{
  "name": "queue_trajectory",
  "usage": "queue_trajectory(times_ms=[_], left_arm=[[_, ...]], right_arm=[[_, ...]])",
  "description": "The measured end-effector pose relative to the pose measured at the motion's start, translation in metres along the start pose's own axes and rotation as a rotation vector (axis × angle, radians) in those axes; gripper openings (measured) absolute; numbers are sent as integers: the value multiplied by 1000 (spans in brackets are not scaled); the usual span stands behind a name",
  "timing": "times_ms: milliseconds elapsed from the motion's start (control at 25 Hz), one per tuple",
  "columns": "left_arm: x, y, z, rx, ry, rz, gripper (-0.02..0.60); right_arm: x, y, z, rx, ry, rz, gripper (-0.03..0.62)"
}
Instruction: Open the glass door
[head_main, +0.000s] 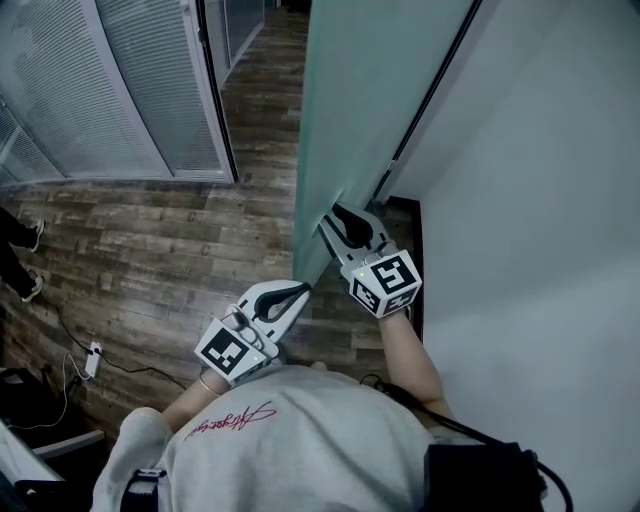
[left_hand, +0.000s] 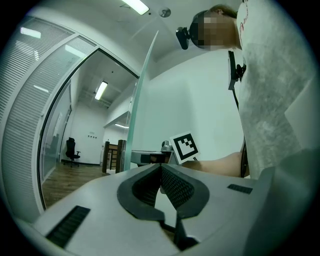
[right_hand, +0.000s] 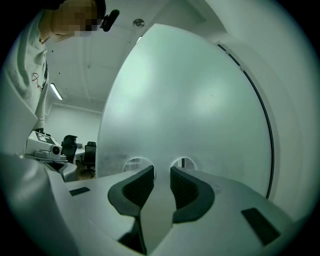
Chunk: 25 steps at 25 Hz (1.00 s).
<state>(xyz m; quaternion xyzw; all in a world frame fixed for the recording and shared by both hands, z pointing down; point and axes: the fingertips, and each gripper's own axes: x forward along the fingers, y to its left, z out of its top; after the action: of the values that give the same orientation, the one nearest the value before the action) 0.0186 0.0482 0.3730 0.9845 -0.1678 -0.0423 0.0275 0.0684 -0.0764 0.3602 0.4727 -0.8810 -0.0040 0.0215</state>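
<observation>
The frosted glass door (head_main: 370, 90) stands ajar, edge toward the person, between the two grippers. The left gripper (head_main: 300, 291), jaws pressed together on nothing, sits just beside that edge. The right gripper (head_main: 333, 215), jaws apart and empty, faces the door's panel near the white wall (head_main: 540, 150).

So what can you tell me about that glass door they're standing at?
The glass door is a tall frosted panel with a pale green tint and a bare, thin free edge. It stands ajar, angled off the white wall, edge toward the person. Two small round clear spots show on its face, just ahead of the right tool, which points at it with jaws apart; the left tool is beside the free edge. Whether either touches it cannot be told.
</observation>
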Motion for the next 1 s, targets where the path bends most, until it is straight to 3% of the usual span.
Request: queue_trajectory(times_ms=[200, 600, 1000], left_arm=[[34, -43, -22, 14, 9, -56, 12], [65, -104, -31, 9, 48, -201, 12], [99, -148, -47, 26, 65, -312, 12]], right_arm=[[-54, -19, -20, 9, -16, 18, 110], [-121, -34, -18, 8, -52, 49, 110], [-179, -55, -32, -2, -53, 60, 110]])
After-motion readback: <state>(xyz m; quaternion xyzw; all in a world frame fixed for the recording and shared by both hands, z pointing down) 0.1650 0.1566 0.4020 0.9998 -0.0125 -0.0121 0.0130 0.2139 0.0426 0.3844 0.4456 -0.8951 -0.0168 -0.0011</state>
